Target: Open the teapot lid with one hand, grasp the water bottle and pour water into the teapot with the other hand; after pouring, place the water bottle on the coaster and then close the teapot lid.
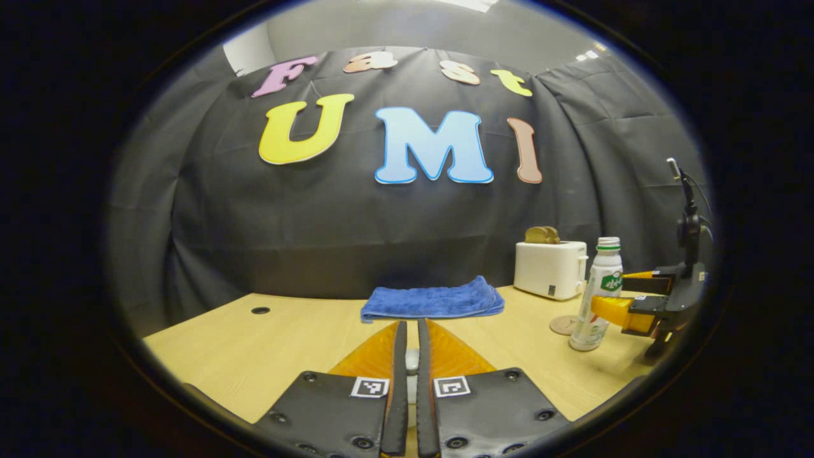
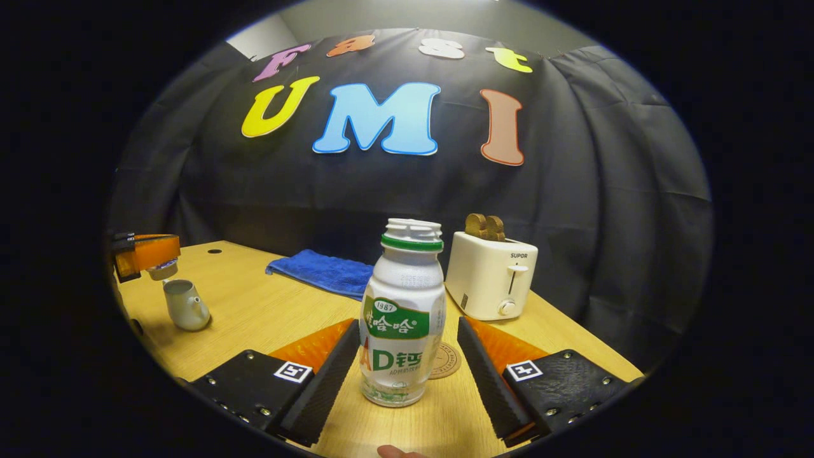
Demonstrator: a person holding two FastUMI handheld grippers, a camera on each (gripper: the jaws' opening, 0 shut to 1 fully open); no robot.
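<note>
A white water bottle [image 2: 400, 318] with a green label and no cap stands upright on the wooden table [image 2: 267, 318]. My right gripper [image 2: 407, 334] is open, one finger on each side of the bottle, neither touching it. A round cork coaster [image 2: 446, 360] lies just behind the bottle. In the left gripper view, my left gripper [image 1: 411, 331] is shut on the small white teapot lid [image 1: 412, 361]. The right gripper view shows that lid [image 2: 163, 270] held a little above the open white teapot [image 2: 185, 305]. The bottle [image 1: 594, 296] and coaster [image 1: 563, 325] stand to the right.
A white toaster [image 2: 490, 277] with bread in its slots stands behind the bottle, near the back wall. A folded blue towel [image 2: 324, 270] lies at the back middle of the table. A small cable hole [image 2: 214, 251] sits near the far left edge.
</note>
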